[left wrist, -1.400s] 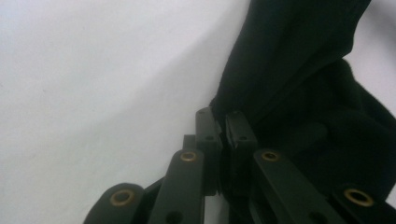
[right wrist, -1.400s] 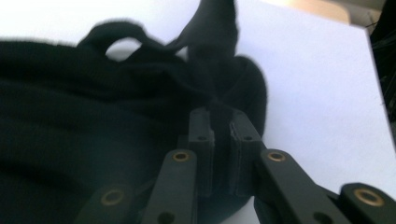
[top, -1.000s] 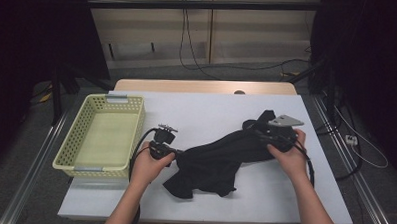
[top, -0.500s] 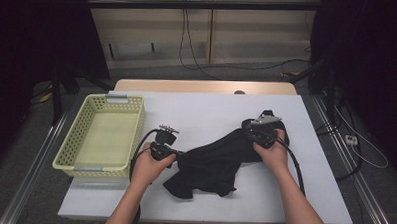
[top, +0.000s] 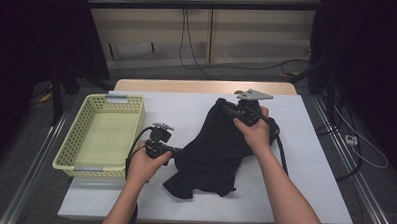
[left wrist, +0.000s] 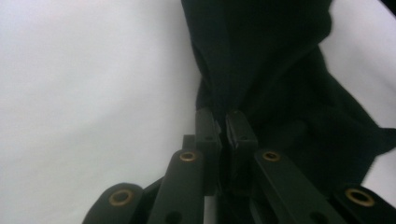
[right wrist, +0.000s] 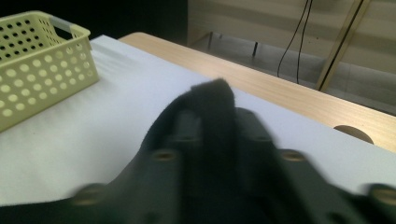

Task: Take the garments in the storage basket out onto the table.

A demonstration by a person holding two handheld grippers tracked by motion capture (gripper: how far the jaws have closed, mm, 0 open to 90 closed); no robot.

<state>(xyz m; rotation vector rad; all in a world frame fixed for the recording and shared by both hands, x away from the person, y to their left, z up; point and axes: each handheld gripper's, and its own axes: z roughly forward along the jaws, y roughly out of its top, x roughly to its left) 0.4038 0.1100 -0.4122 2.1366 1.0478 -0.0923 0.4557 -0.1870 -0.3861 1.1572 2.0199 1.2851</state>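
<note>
Two hand-held grippers grip one black garment (top: 216, 152), which lies crumpled on the white-covered bench (top: 310, 161), to the right of the yellow perforated basket (top: 84, 160). The left gripper (top: 177, 152) sits at the garment's left edge, the side nearer the basket; the person's left hand (top: 143, 162) wraps its body from below, forearm rising from the near edge of the bench. In the left gripper view its jaws are pressed nearly together on a pinched fold of the black cloth (left wrist: 280, 93). The right gripper (top: 227, 110) stands at the garment's far end, farther from the basket, with the right hand (top: 254, 131) closed over it and the forearm stretched long across the bench; a grey plate tops it. Its jaws have just been opening somewhat, yet in the right gripper view a strip of the cloth (right wrist: 215, 121) runs between them and stays held, drawn up off the bench.
</note>
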